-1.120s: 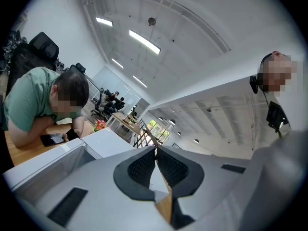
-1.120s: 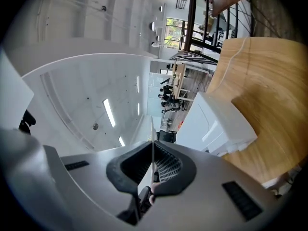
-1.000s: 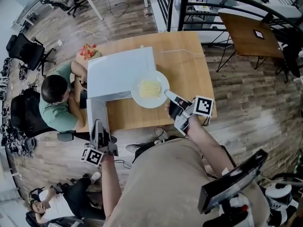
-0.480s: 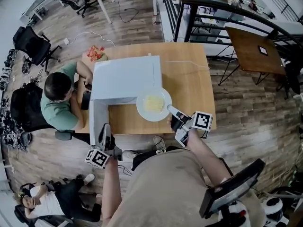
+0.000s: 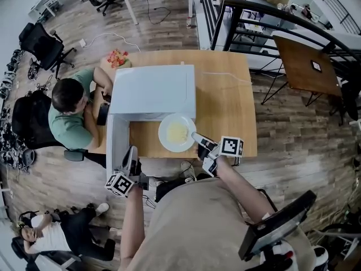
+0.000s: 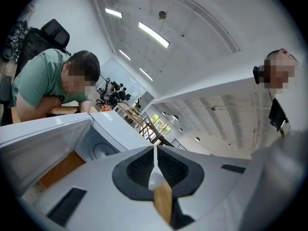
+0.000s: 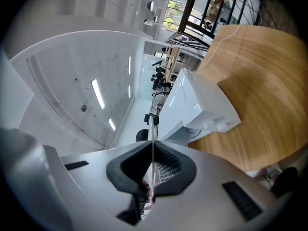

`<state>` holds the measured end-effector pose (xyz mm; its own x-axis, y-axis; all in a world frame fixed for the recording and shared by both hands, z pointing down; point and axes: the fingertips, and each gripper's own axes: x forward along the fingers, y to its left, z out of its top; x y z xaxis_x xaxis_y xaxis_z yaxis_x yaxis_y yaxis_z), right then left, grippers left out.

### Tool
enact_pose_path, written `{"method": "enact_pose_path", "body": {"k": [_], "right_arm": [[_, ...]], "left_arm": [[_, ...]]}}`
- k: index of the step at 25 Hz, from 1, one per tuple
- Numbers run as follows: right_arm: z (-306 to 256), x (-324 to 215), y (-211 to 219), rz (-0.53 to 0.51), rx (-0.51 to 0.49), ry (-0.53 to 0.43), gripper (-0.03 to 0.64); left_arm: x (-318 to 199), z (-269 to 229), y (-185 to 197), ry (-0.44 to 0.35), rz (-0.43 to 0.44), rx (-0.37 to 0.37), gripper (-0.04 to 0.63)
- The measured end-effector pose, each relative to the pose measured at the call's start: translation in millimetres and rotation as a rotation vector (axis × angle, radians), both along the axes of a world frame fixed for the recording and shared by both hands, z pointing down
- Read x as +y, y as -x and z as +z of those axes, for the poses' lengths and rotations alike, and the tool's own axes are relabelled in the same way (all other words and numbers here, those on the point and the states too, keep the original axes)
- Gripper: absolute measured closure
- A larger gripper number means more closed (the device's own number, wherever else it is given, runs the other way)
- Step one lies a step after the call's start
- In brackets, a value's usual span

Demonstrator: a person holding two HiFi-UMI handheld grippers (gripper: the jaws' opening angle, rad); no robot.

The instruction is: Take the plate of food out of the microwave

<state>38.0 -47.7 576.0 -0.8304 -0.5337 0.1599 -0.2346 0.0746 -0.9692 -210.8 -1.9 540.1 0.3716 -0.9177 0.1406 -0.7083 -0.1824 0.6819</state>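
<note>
The right gripper point(image 5: 196, 136) has its jaws clamped on the rim of the plate point(image 5: 164, 135) of yellow food point(image 5: 177, 132), just outside the open microwave point(image 5: 152, 89), by the table's point(image 5: 225, 106) near edge. The left gripper point(image 5: 131, 153), jaws together, sits at the free end of the open door point(image 5: 117, 143).

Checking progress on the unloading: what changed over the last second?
The right gripper, jaws shut on the rim, drew the plate of food out of the microwave toward the person holding it, over the table. Unchanged: door open, left gripper by its end, seated person at the table's left.
</note>
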Motion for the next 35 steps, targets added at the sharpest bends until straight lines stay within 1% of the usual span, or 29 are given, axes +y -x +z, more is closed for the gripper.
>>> {"method": "enact_pose_path", "body": {"k": [3, 9, 16, 19, 24, 28, 31, 33, 35], "right_arm": [[13.5, 1.5, 9.0, -0.032, 0.012, 0.012, 0.598], [42.1, 4.2, 26.3, -0.090, 0.046, 0.038, 0.598], [94.1, 7.5, 40.7, -0.160, 0.085, 0.100, 0.598], [117.6, 8.5, 55.6, -0.192, 0.102, 0.125, 0.598], [156.0, 6.7, 78.5, -0.210, 0.131, 0.141, 0.598], [185.5, 2.7, 94.5, -0.242, 0.163, 0.126, 0.598], [209.7, -0.2, 105.8, -0.262, 0.177, 0.146, 0.598], [226.9, -3.7, 111.0, -0.243, 0.149, 0.198, 0.598], [241.7, -6.9, 114.6, -0.207, 0.100, 0.268, 0.598]], "left_arm": [[1.1, 10.0, 0.7, 0.012, 0.004, -0.011, 0.590], [6.2, 42.9, 10.5, 0.075, 0.006, -0.054, 0.589], [18.2, 72.1, 2.0, 0.143, 0.004, -0.099, 0.590], [21.2, 78.5, 7.6, 0.141, -0.007, -0.125, 0.590], [28.8, 84.1, 19.0, 0.116, -0.026, -0.136, 0.589], [34.2, 94.9, 21.6, 0.139, -0.033, -0.153, 0.589], [37.4, 102.4, 23.6, 0.162, -0.046, -0.146, 0.589], [38.7, 107.7, 28.4, 0.175, -0.069, -0.108, 0.589], [40.3, 113.3, 35.6, 0.189, -0.098, -0.068, 0.589]]}}
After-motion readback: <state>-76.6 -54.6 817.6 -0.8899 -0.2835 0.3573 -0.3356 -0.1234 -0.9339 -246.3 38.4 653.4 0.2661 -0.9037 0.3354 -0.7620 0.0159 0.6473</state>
